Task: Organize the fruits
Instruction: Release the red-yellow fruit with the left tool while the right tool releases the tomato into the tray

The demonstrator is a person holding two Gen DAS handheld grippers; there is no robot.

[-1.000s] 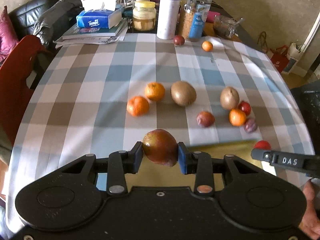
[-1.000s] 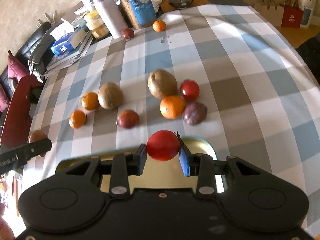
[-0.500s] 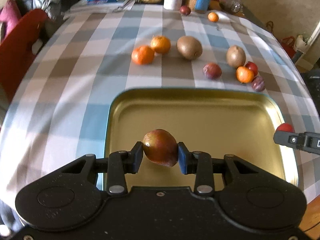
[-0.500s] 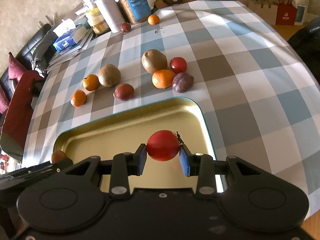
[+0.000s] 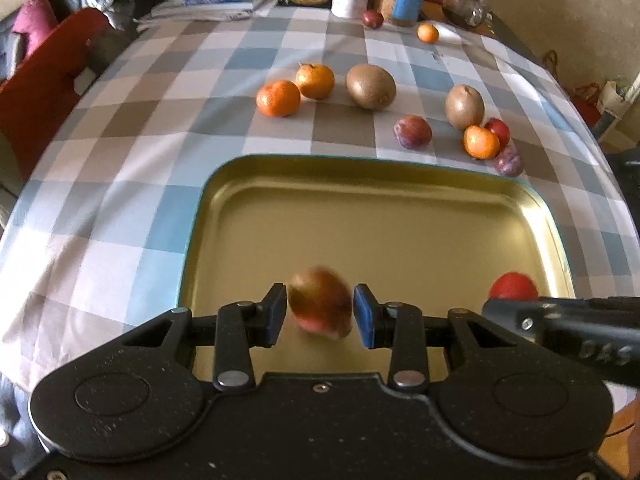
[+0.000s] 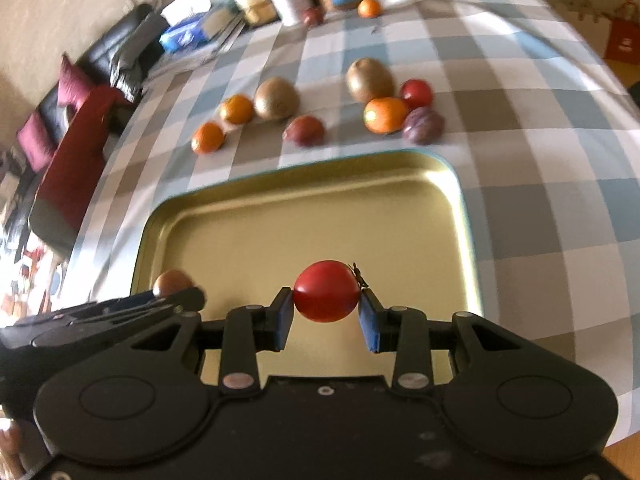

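Early stage: the gold tray [image 5: 404,184] holds nothing yet; left gripper [image 5: 320,312] grasps a blurred reddish-brown fruit [image 5: 320,302] and right gripper [image 6: 326,306] a red tomato [image 6: 326,290] above it, ten fruits remaining on the worktop [image 5: 120,184].

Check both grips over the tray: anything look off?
The reddish-brown fruit in the left gripper is smeared while the pads beside it look sharp, so it may be slipping. The tomato in the right gripper looks steady.
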